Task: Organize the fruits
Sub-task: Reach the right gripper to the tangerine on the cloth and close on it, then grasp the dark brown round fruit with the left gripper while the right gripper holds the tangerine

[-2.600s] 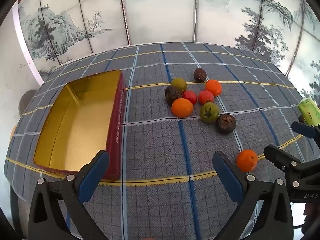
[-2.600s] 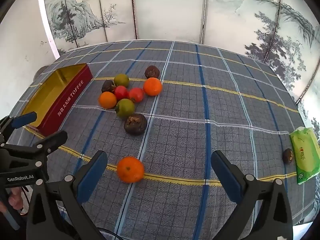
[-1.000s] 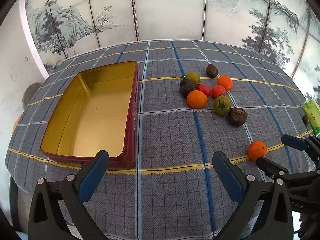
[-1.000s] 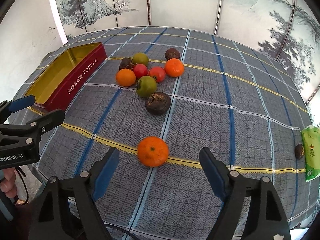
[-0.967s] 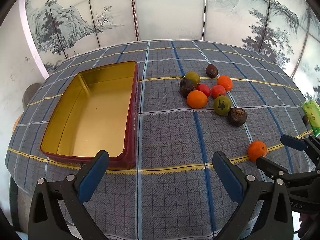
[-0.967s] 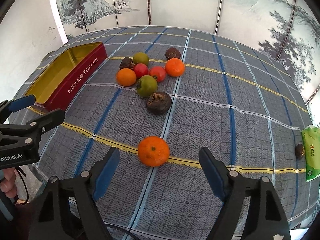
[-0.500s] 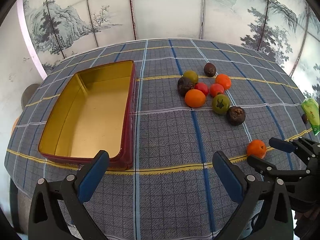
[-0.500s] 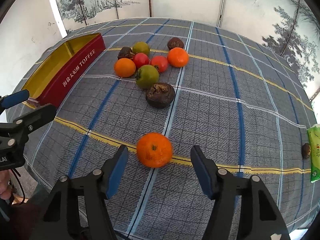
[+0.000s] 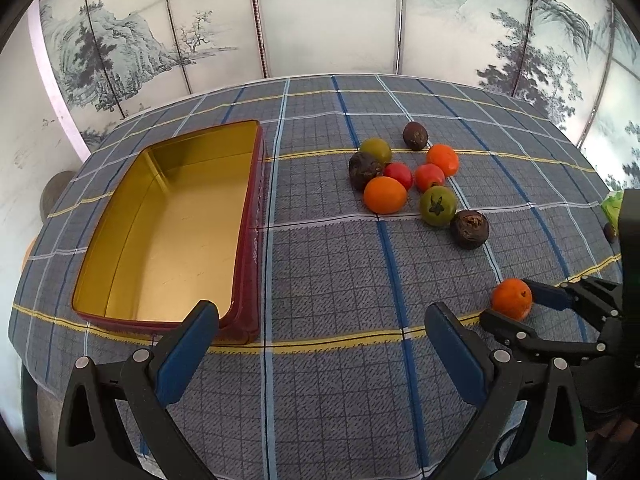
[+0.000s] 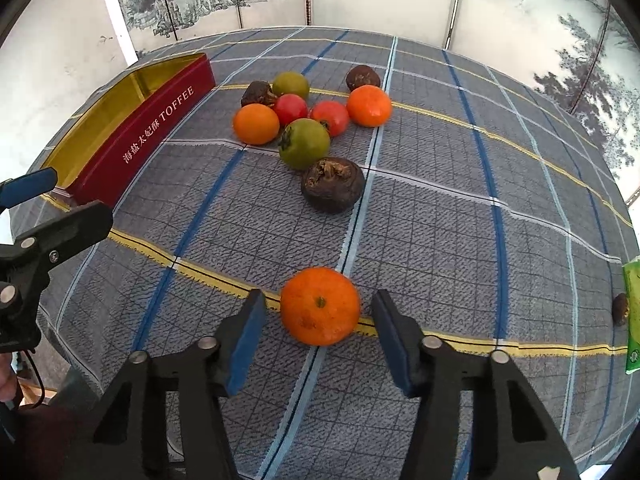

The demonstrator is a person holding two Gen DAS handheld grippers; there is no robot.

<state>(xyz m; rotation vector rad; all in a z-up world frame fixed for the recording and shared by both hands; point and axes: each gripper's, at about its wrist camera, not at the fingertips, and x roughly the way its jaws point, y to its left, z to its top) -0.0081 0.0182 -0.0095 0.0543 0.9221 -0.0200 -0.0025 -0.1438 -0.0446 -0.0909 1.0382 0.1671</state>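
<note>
A lone orange mandarin (image 10: 320, 305) lies on the checked tablecloth between the pads of my right gripper (image 10: 318, 320), which is open with a small gap on each side. It also shows in the left wrist view (image 9: 511, 298), with my right gripper (image 9: 516, 308) around it. A cluster of orange, red, green and dark brown fruits (image 10: 304, 120) lies farther back. An empty red tin with a gold inside (image 9: 168, 232) stands at the left. My left gripper (image 9: 320, 344) is open and empty above the cloth near the tin's near end.
A green packet (image 10: 632, 312) with a small dark fruit (image 10: 620, 309) beside it lies at the right table edge. The table's near edge runs just below both grippers. A painted folding screen stands behind the table.
My right gripper has moved forward and down to the lone mandarin and its jaws have narrowed around it. My left gripper has barely moved.
</note>
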